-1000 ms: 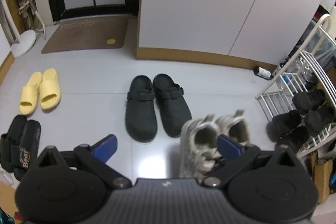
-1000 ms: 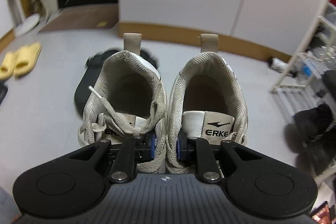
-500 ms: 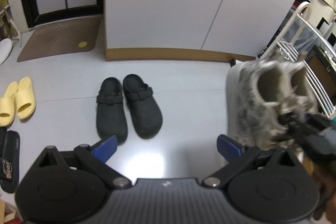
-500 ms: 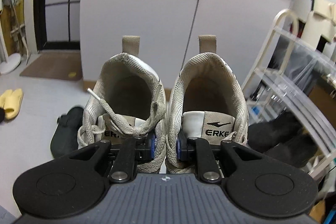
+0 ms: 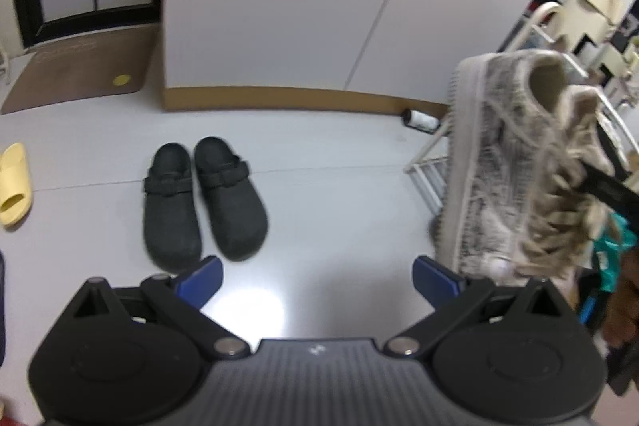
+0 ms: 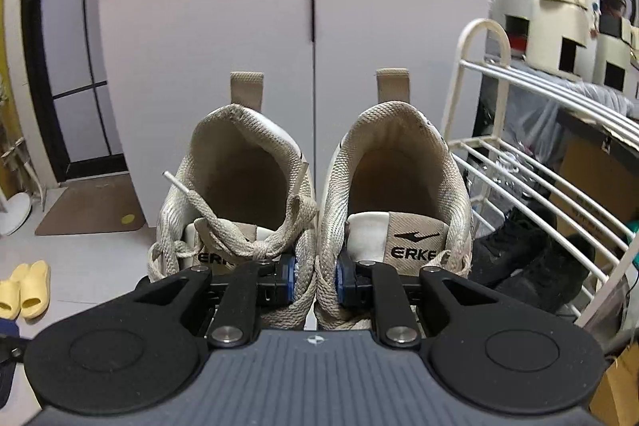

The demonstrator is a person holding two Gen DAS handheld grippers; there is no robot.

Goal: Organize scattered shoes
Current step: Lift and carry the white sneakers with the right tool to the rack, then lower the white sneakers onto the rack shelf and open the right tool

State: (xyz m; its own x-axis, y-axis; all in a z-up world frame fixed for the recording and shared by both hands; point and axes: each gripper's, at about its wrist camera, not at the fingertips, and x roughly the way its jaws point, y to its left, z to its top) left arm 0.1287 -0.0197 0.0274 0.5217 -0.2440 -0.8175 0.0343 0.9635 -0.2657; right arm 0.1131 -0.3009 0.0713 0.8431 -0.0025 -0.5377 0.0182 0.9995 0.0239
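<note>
Left hand-held gripper [image 5: 317, 276]: jaws spread wide, nothing between the blue pads, pointing down at grey floor [image 5: 339, 194]. Far to its left, at the frame edge, one yellow slide [image 5: 14, 184] on the floor. Ahead of its left finger, black clogs [image 5: 203, 198] as a pair, side by side, touching, toes toward the gripper. Beyond them a white cabinet [image 5: 287, 6] with a brown base strip; brown doormat [image 5: 80, 70] to the cabinet's left. Small bottle [image 5: 419, 118] lies on the floor by the cabinet base, ahead-right. To the right of the right finger, white sneakers [image 5: 499, 162] hang in the air, soles facing left, blurred.

Right hand-held gripper [image 6: 316, 276]: jaws nearly closed, pinching the two inner collar walls of the sneakers [image 6: 315, 210] together, so both shoes are held as a pair, off the floor, heels pointing away, "ERKE" tongue labels visible. Low to its left, yellow slides [image 6: 24, 290] on the floor. Straight ahead behind the sneakers, the white cabinet [image 6: 311, 66]. To its right, white wire shoe rack [image 6: 539, 162]; sneakers sit just beside its left end, not on it. Black shoes [image 6: 535, 262] on a lower rack tier.
</note>
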